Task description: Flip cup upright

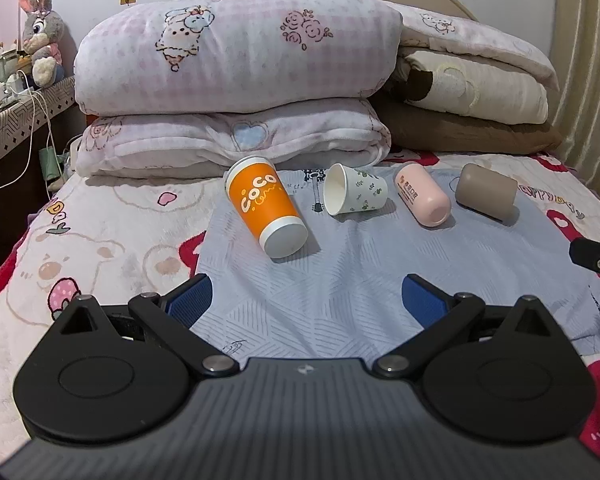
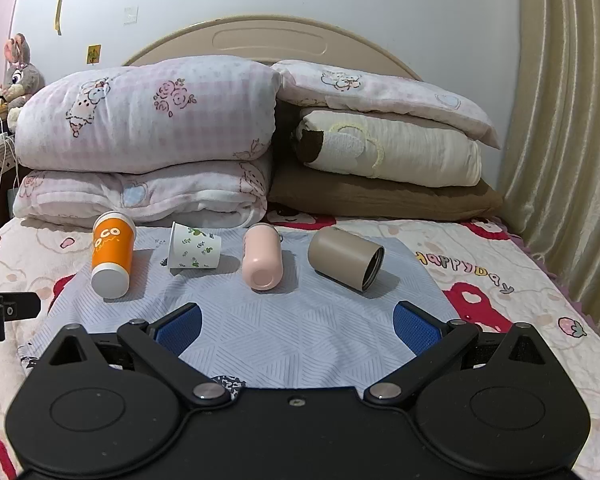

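Four cups lying on their sides on the grey cloth — orange cup, leaf cup, pink cup, tan cup. Left gripper & right gripper hovering short, jaws spread, empty. Risk: soft bedding giving way — cups rolling or re-tipping.

Four cups lie on their sides in a row on a pale blue cloth spread over the bed. The orange cup marked "CoCo" shows its white base toward the camera; beside it the white leaf-print paper cup opens leftward. Then the pink cup, base forward, and the taupe cup, mouth to the right.
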### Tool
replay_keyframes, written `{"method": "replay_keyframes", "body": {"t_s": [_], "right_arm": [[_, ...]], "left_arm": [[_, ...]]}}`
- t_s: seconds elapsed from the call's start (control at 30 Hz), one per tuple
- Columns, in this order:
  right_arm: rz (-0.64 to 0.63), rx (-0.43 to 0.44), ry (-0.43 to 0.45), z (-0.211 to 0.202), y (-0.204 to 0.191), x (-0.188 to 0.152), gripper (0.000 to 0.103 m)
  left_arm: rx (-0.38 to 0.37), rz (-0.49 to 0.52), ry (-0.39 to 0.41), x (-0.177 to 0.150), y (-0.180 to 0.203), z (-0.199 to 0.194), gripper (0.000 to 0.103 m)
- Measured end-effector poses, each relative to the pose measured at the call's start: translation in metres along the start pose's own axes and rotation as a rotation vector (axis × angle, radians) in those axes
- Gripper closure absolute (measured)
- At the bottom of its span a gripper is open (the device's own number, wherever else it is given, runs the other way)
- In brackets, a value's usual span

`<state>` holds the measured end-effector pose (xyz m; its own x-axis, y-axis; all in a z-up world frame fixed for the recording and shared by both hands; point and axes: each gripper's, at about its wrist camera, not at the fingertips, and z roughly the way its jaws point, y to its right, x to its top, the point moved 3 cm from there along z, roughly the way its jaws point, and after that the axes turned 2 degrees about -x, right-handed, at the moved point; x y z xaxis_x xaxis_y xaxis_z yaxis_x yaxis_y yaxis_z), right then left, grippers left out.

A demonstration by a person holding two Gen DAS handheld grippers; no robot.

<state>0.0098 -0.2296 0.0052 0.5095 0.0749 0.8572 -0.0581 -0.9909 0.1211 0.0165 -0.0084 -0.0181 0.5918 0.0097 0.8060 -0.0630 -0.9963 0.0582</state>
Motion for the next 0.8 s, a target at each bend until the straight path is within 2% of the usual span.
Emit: {"method": "replay_keyframes", "body": {"t_s": [0.8], "right_arm": [[-0.005, -0.001, -0.003, -0.0005, 0.0004, -0.0020, 0.000]], "left_arm": [[-0.007, -0.002, -0.020, -0.0045, 0.0036, 0.0021, 0.000]]}}
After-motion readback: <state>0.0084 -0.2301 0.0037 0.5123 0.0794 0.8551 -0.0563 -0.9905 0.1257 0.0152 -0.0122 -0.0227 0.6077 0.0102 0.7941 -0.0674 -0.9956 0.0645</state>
